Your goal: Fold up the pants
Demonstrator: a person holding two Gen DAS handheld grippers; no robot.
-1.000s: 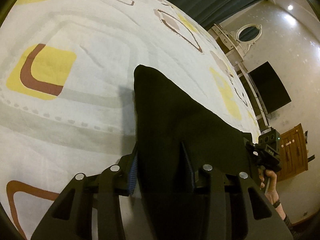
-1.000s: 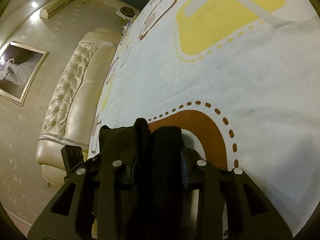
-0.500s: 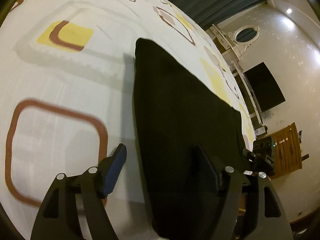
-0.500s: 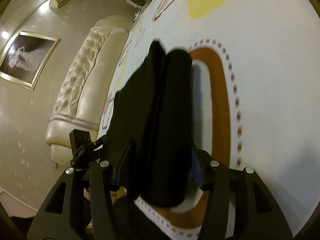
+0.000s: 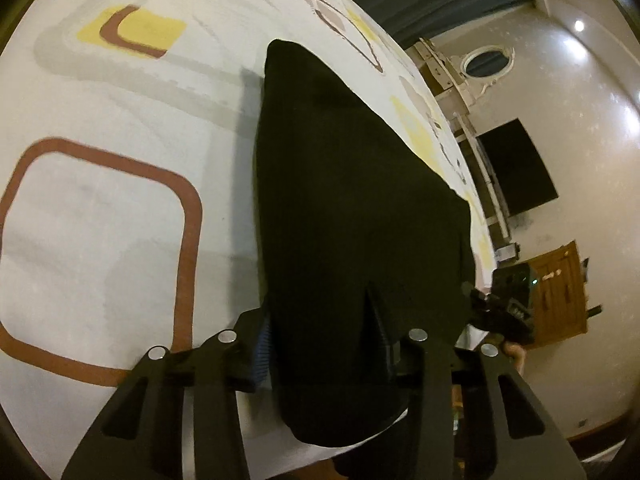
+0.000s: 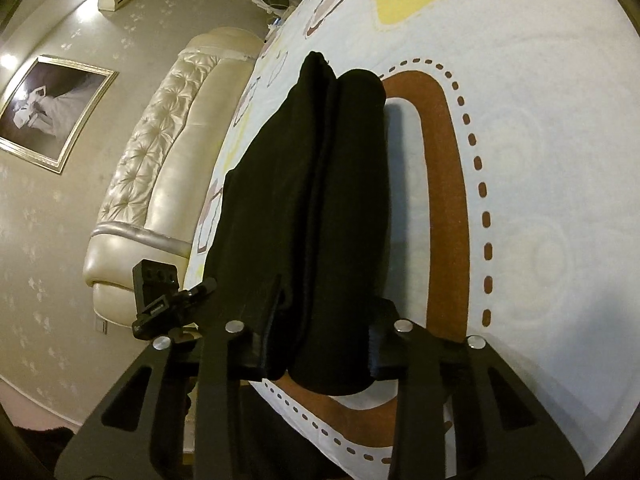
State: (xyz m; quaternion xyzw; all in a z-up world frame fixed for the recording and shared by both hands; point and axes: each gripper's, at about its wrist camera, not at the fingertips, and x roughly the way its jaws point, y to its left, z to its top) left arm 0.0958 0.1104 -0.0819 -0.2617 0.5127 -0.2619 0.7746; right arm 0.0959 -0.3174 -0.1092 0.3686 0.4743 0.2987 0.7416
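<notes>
I have the black pants [image 5: 352,216] lying on the patterned bedsheet [image 5: 120,216] as a long folded bundle, its near end at the edge of the bed closest to me and its far end tapering away across the sheet. My left gripper [image 5: 320,348] sits at that near end on the left wrist view; its jaws have just been closing and now the blue pads press the cloth from both sides, so it is pinching the pants. In the right wrist view the same bundle [image 6: 316,200] shows as two thick rolls side by side with a seam between them, resting over a brown rounded band printed on the sheet [image 6: 540,160]. My right gripper [image 6: 316,344] straddles the near end of these rolls; its jaws have likewise just been closing, and both pads bear against the fabric, so it too is clamped on the pants. Each view catches the other gripper off to the side, level with the near end of the bundle. Beyond the bed I note a cream tufted headboard [image 6: 160,152], a framed picture [image 6: 48,108] and a dark wall screen [image 5: 516,172].
</notes>
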